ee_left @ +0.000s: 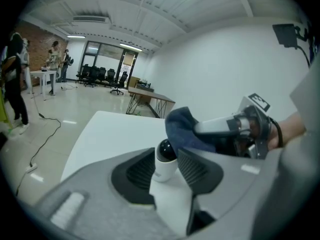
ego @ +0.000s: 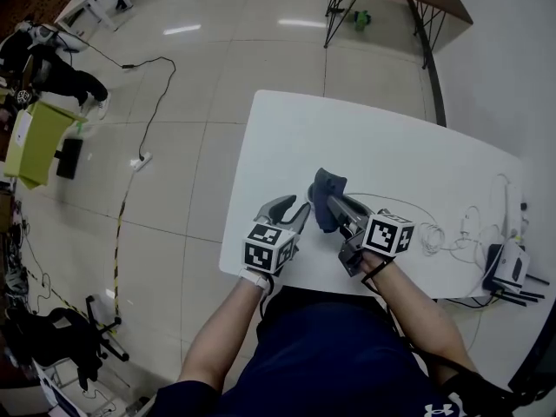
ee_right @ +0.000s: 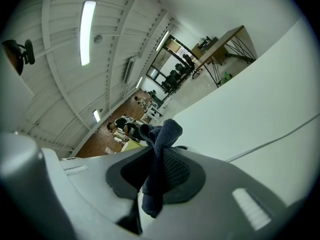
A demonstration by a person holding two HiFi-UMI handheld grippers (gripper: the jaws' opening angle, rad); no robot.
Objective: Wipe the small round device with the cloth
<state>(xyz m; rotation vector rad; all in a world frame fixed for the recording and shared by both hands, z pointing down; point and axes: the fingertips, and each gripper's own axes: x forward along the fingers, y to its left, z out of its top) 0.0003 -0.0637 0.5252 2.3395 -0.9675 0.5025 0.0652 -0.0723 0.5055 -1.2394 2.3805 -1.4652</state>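
Above the near edge of the white table (ego: 287, 137), my left gripper (ee_left: 167, 169) has its jaws clamped on the small round device (ee_left: 165, 150); its white body lies along the jaws, black dome pointing outward; my right gripper (ee_right: 156, 176) is pinched on the dark blue cloth (ee_right: 162, 134), which sits just right of the dome and slightly beyond it; touching or not, I cannot tell; I judge the wipe wants a short sweep leftward; no container shows.

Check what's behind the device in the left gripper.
Blue cloth, pinched by the right gripper, sits close behind the small round device; the table past it is covered.
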